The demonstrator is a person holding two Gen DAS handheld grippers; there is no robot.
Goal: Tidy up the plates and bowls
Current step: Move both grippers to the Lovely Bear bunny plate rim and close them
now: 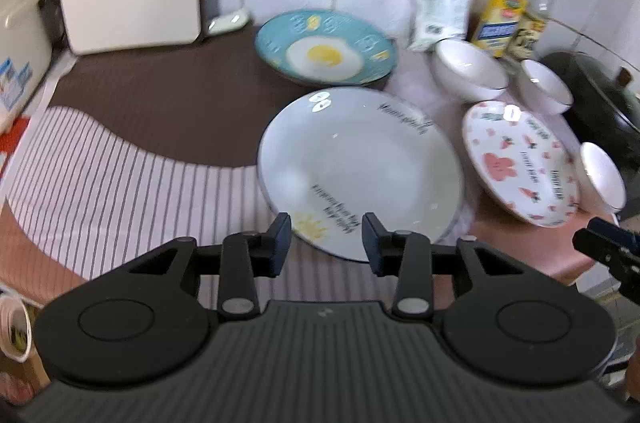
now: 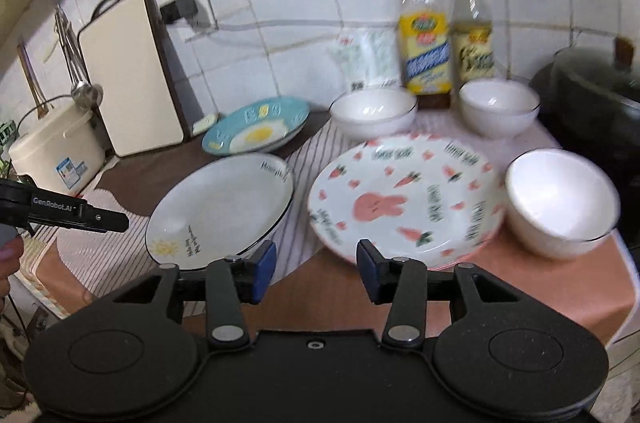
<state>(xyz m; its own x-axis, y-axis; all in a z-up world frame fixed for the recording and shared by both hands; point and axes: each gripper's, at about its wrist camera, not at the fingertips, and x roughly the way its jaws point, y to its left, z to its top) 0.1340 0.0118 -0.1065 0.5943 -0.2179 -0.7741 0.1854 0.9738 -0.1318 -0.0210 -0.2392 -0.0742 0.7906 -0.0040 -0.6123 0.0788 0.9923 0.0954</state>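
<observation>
A white plate with black writing and a sun [image 1: 360,167] [image 2: 224,207] lies mid-counter. A blue fried-egg plate [image 1: 324,49] [image 2: 258,133] lies behind it. A pink rabbit plate [image 1: 520,163] [image 2: 408,199] lies to the right. Three white bowls stand near it: two at the back [image 2: 374,113] [image 2: 498,107] and one at the right [image 2: 560,203] [image 1: 602,177]. My left gripper [image 1: 326,243] is open, just before the white plate's near rim. My right gripper [image 2: 316,265] is open, just before the rabbit plate's near rim. Both are empty.
Two sauce bottles [image 2: 426,35] [image 2: 472,27] and a white bag [image 2: 370,57] stand by the tiled wall. A cutting board [image 2: 132,79] leans at the left, next to a cream rice cooker [image 2: 56,147]. A dark wok [image 2: 592,95] sits at the far right. A striped cloth [image 1: 120,183] covers the counter.
</observation>
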